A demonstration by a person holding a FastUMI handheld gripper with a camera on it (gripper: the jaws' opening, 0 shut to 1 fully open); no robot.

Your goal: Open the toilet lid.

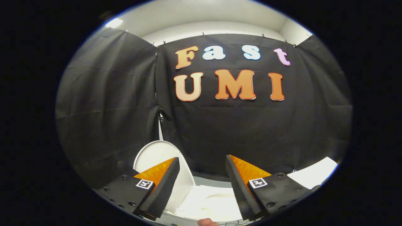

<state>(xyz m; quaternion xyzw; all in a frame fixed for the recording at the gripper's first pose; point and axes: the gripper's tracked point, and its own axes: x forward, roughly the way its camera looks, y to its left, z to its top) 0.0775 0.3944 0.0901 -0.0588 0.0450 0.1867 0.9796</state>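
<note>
The white toilet lid [157, 155] stands raised, nearly upright, leaning toward the black cloth wall behind it; its lower part is hidden behind my left finger [163, 185]. Below and between my fingers lies the white toilet body [213, 201], brightly lit, its detail washed out. My gripper [202, 163] is open with a wide gap and nothing between its fingers. It hovers above the toilet, apart from the lid. The right finger [238, 185] is over the toilet's right side.
Black cloth walls close in the booth behind and on both sides. A white flat surface [314, 174] shows beyond the right finger. A bit of a person's hand [207, 222] appears just under the toilet, between the fingers.
</note>
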